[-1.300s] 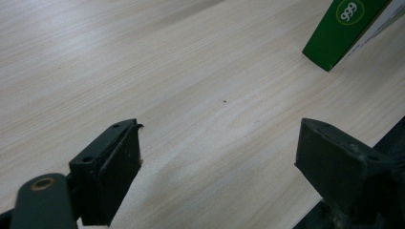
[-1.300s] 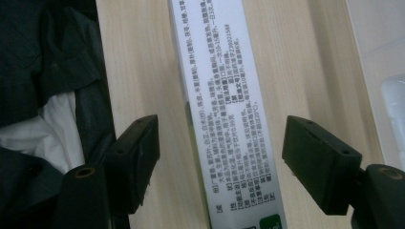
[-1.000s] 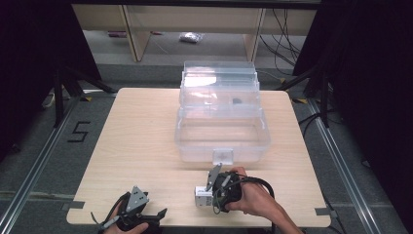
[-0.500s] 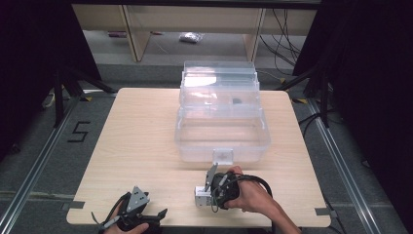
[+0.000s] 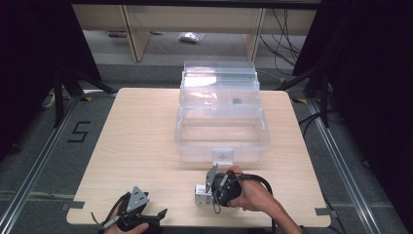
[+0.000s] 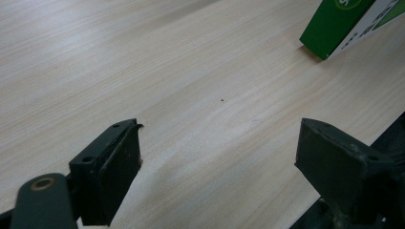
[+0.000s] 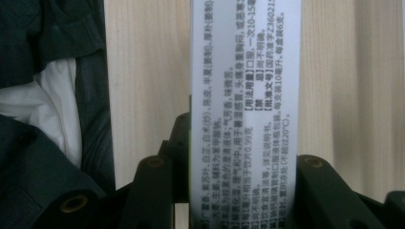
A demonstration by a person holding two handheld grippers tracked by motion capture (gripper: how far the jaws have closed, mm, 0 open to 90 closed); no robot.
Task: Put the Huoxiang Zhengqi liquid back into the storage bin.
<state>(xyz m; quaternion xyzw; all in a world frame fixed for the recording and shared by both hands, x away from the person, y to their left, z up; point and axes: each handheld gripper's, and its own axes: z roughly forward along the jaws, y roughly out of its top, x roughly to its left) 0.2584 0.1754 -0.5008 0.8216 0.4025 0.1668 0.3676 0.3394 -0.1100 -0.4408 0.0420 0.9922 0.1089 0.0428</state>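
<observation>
Pale wood table [image 5: 141,141], rounded corners; left half bare, wide room there. Clear plastic box [image 5: 221,131] sits centre-far, lid raised behind it, latch tab on its near wall.

Right gripper [image 5: 207,191] near the table's near edge, just short of the box, jaws clenched on a small white carton [image 7: 243,109] with printed text, one side green [image 6: 341,24]. Left gripper [image 6: 219,167] at the near-left edge, jaws spread wide over bare wood, grasping nothing.

Carton's far end is cut off in the right gripper view; print too small to read. Grey floor around, a "5" marked [image 5: 78,131] left, shelving beyond.
</observation>
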